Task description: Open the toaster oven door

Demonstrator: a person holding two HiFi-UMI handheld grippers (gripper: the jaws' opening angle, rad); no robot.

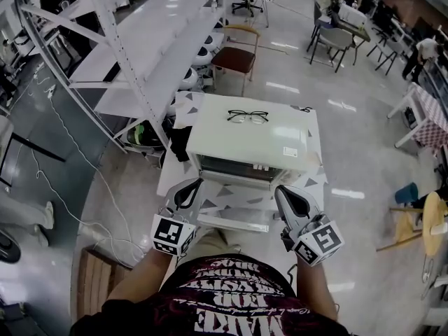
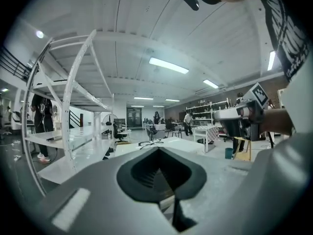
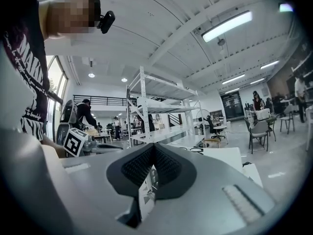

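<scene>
A white toaster oven [image 1: 249, 140] stands on a small table with a triangle-patterned cover [image 1: 312, 183]. A pair of black glasses [image 1: 247, 116] lies on the oven's top. Its door [image 1: 234, 219] is folded down towards me and the dark cavity [image 1: 234, 168] shows. My left gripper [image 1: 187, 187] hovers at the door's left edge, shut and holding nothing. At the door's right edge my right gripper [image 1: 288, 194] is shut and holds nothing too. The left gripper view has its jaws [image 2: 159, 151] pointing over the oven top at the glasses [image 2: 149, 142]. The right gripper view shows closed jaws [image 3: 154, 148].
A tall white shelving rack [image 1: 150, 40] runs along the left. Behind the table stands a brown chair [image 1: 234, 58]. A wooden crate [image 1: 94, 282] and loose cables [image 1: 70, 152] lie on the floor at left. A yellow stool [image 1: 420, 229] is at right.
</scene>
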